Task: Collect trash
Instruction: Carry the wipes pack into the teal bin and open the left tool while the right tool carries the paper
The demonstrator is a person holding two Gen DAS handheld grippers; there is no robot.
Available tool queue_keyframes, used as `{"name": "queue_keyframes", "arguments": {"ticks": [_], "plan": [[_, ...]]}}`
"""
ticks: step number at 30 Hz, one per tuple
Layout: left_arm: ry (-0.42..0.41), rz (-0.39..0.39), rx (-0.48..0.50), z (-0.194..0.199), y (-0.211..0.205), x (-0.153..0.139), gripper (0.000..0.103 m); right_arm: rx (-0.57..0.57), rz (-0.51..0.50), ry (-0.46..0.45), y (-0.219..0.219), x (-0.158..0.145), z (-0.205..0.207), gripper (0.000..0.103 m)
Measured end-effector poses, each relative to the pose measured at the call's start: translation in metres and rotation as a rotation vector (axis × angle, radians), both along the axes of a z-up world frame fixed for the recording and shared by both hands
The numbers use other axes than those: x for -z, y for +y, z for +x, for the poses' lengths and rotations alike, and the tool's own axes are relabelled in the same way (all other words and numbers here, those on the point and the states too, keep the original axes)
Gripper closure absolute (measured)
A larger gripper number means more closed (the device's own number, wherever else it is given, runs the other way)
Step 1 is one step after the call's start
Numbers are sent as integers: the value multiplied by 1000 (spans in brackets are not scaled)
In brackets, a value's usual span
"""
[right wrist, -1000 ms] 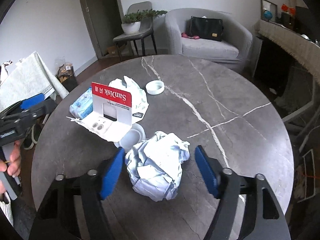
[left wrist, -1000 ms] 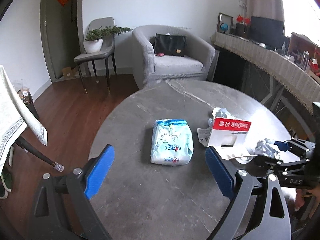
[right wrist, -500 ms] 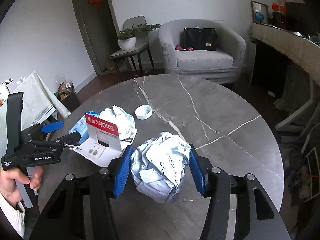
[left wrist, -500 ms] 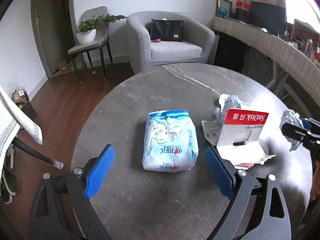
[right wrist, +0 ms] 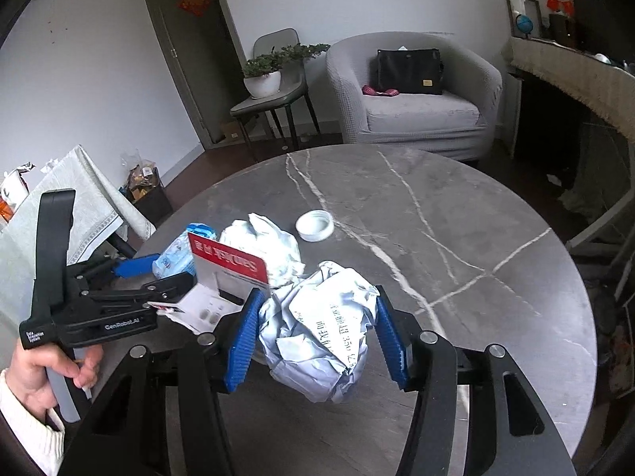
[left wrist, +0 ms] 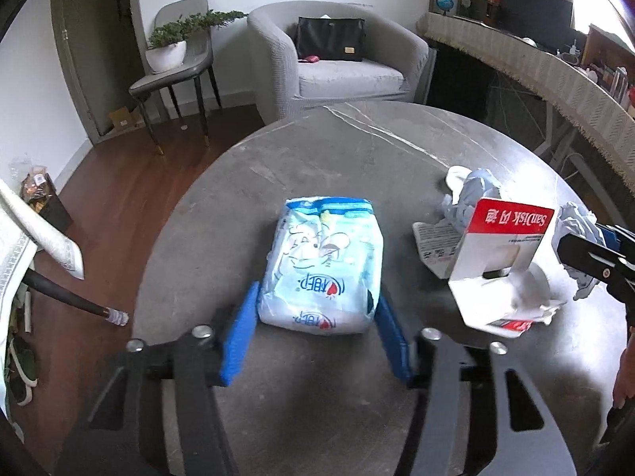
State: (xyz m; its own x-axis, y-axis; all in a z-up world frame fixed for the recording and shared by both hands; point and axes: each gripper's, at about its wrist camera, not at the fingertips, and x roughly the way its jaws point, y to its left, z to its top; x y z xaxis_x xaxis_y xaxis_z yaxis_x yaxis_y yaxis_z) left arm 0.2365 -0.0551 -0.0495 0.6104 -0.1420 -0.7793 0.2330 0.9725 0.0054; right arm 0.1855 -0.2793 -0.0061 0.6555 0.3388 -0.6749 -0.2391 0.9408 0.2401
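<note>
The fingers of the left gripper (left wrist: 315, 341) have just closed on the tissue pack (left wrist: 323, 265); the right gripper (right wrist: 317, 341) pinches the crumpled paper (right wrist: 317, 329). Grasping step; next, lift both off the bench (right wrist: 456, 218).

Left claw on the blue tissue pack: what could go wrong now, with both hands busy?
1. The left claw has just been closing on the tissue pack, only at its near end; the soft pack may sag or slip when lifted.
2. The right claw holds the crumpled paper ball close to the red-topped card package; it could knock it.
</note>
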Motion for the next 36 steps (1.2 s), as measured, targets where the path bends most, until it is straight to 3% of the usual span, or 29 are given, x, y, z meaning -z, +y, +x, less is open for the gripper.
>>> {"name": "queue_keyframes", "arguments": {"ticks": [12, 21, 36], "plan": [[-47, -41, -5, -29, 8, -9, 49, 2, 61, -94, 11, -30, -14, 47], [-58, -51, -29, -55, 24, -19, 49, -14, 90, -88, 27, -25, -19, 47], [-56, -46, -50, -122, 70, -15, 49, -114, 124, -124, 93, -31, -69, 47]]}}
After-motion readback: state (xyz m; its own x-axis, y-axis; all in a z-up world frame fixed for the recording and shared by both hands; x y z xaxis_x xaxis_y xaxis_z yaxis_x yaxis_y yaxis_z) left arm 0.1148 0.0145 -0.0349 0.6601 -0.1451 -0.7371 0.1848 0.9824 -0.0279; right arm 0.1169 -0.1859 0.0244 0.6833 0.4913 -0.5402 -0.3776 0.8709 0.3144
